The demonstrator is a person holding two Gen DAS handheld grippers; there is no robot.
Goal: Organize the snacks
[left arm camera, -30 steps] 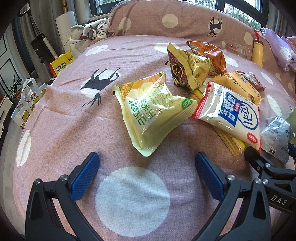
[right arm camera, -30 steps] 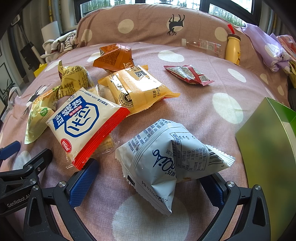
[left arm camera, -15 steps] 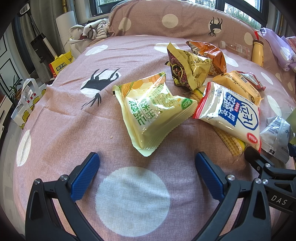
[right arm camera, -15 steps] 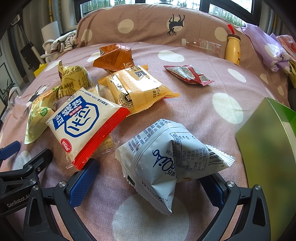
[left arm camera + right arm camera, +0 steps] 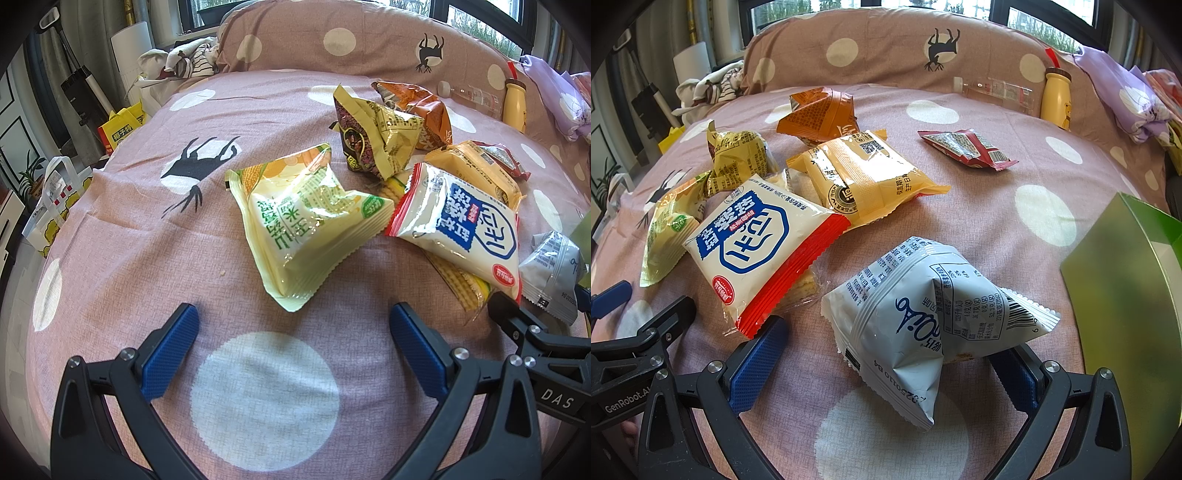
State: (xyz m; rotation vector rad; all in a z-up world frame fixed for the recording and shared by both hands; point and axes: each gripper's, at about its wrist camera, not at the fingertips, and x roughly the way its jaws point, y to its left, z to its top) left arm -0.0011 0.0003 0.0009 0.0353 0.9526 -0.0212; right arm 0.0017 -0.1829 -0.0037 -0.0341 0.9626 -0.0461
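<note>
Several snack bags lie on a pink dotted bedspread [image 5: 110, 229]. My left gripper [image 5: 293, 325] stands open just short of a pale yellow-green corn snack bag [image 5: 310, 218], with nothing between its fingers. To the right of that bag lies a white bag with blue print and a red edge [image 5: 461, 221] [image 5: 757, 251]. My right gripper [image 5: 886, 354] is open with a grey-white bag [image 5: 923, 314] lying between its fingers; the bag hides part of the right finger. Farther off are a yellow-orange bag [image 5: 864, 177], a gold-brown bag [image 5: 738, 155], an orange bag [image 5: 820, 110] and a small red packet [image 5: 967, 147].
A green box [image 5: 1126, 295] stands open at the right edge of the right wrist view. A yellow bottle [image 5: 1056, 96] and a clear bottle [image 5: 997, 88] lie against the dotted pillow [image 5: 886, 48]. Shopping bags [image 5: 55, 199] stand on the floor left of the bed.
</note>
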